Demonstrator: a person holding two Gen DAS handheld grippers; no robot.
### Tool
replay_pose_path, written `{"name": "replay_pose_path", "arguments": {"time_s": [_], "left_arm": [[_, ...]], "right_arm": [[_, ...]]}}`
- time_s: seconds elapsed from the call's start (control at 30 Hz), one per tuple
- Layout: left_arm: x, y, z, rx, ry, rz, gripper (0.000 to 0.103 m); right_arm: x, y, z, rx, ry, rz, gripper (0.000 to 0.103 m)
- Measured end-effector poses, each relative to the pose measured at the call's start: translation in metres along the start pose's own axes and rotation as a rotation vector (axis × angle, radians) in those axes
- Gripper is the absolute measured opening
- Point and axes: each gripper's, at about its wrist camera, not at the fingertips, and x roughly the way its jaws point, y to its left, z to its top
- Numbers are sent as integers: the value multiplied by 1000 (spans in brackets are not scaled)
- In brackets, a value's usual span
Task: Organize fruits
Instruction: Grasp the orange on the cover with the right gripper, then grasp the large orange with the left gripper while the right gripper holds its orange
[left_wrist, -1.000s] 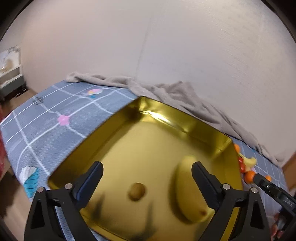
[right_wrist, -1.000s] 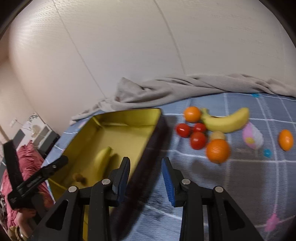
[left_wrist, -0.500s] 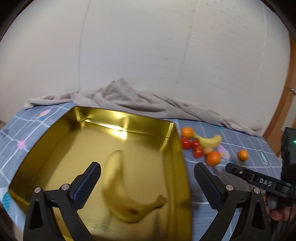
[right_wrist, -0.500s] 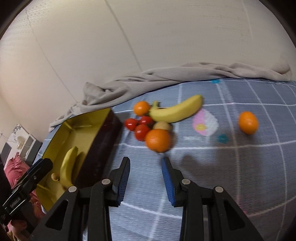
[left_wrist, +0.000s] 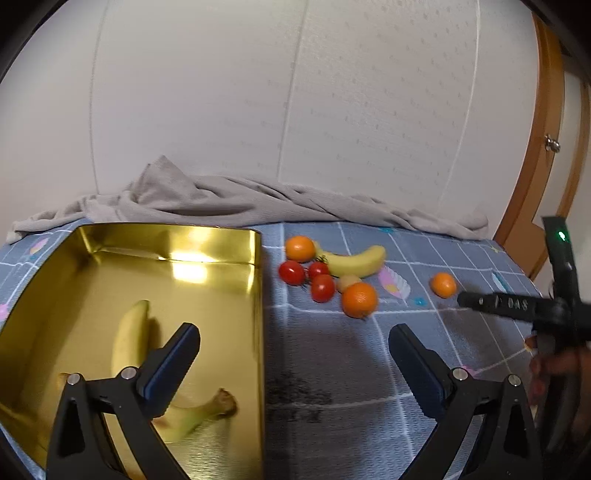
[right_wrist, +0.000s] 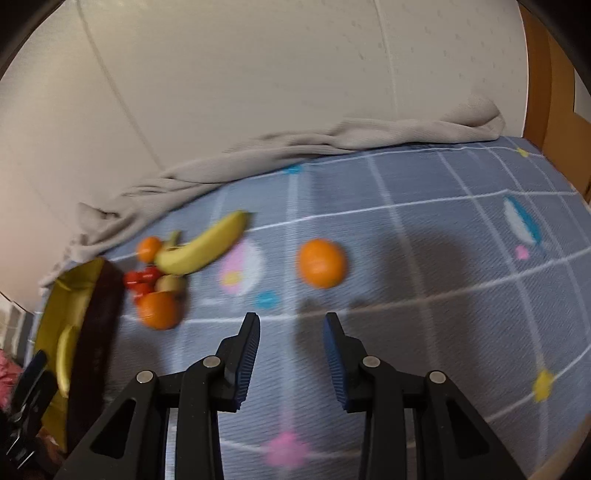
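A gold tin tray (left_wrist: 258, 295) lies at left with a banana (left_wrist: 129, 339) inside it. On the blue checked cloth to its right sit a second banana (left_wrist: 358, 260), two oranges (left_wrist: 359, 300) (left_wrist: 300, 248), several cherry tomatoes (left_wrist: 322, 287) and a small pale fruit (left_wrist: 347, 282). A lone orange (right_wrist: 322, 263) lies apart, just ahead of my right gripper (right_wrist: 291, 328), which is open and empty. My left gripper (left_wrist: 293, 341) hangs wide open over the tray's right wall, holding nothing.
A crumpled grey cloth (left_wrist: 240, 201) runs along the back against the white wall. A wooden door frame (left_wrist: 543, 147) stands at far right. A hand (left_wrist: 546, 369) holds the right gripper's body at the left view's right edge.
Both views have swung right. The fruit cluster moved leftward in the right wrist view and the lone orange now sits ahead of its fingers. The left gripper shifted from over the tray toward its right wall.
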Motion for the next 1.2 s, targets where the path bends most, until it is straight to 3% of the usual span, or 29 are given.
{"name": "replay_pose_path", "arguments": {"time_s": [0.07, 0.2, 0.37, 0.77, 1.03, 1.2], "left_arm": [[4, -5, -1, 2, 9, -18, 103], [14, -22, -5, 40, 32, -23, 103], [24, -35, -10, 76, 48, -24, 103], [45, -36, -3, 1, 83, -40, 103], [65, -51, 18, 51, 56, -28, 103], [88, -65, 25, 115, 65, -10, 93]], "right_arm": [[6, -9, 11, -17, -9, -28, 37], [22, -19, 24, -8, -50, 1, 38], [45, -15, 34, -7, -12, 36, 38], [60, -1, 31, -82, 15, 30, 35], [54, 3, 21, -39, 44, 95, 35], [51, 4, 15, -53, 46, 97, 35]]}}
